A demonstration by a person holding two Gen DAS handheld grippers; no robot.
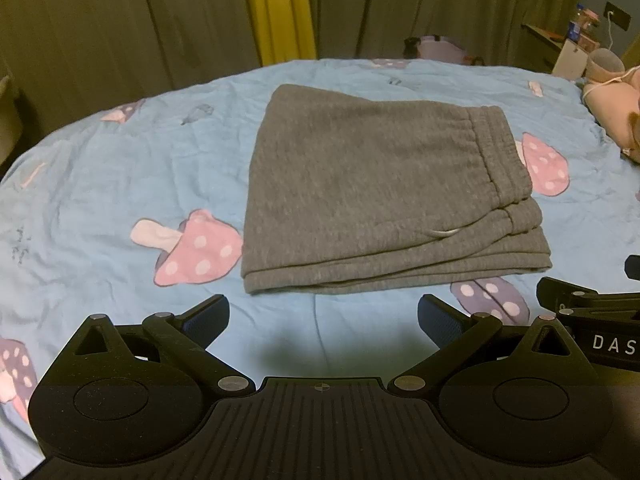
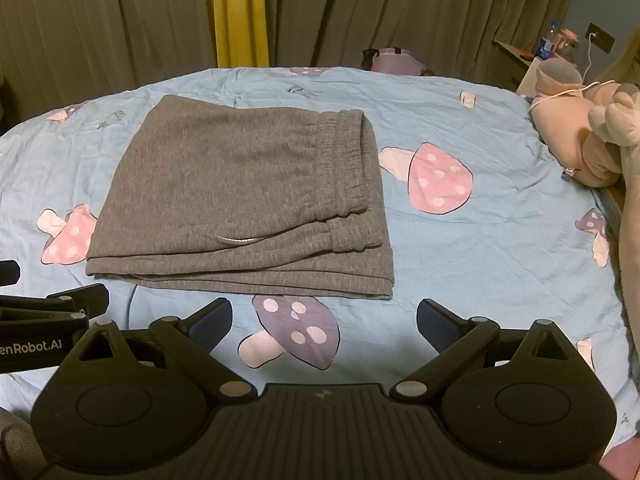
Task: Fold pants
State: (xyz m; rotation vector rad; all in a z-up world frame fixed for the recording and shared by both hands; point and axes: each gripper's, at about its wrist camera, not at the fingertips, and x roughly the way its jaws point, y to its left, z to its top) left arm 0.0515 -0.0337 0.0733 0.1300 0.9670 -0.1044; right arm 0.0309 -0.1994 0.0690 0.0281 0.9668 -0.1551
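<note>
Grey sweatpants (image 1: 372, 184) lie folded into a compact stack on the blue mushroom-print bedsheet (image 1: 100, 184), waistband toward the right. In the right wrist view the same grey pants (image 2: 240, 196) sit left of centre on the sheet (image 2: 480, 248). My left gripper (image 1: 323, 318) hovers open just short of the stack's near edge, nothing between its fingers. My right gripper (image 2: 324, 322) is open too, held back from the stack's near right corner, over a purple mushroom print. Each gripper shows at the edge of the other's view.
Plush toys (image 2: 592, 136) lie at the bed's right side. A nightstand with bottles (image 2: 548, 46) stands beyond them. Olive curtains with a yellow strip (image 2: 236, 12) hang behind the bed. A purple bag (image 2: 394, 58) sits past the far edge.
</note>
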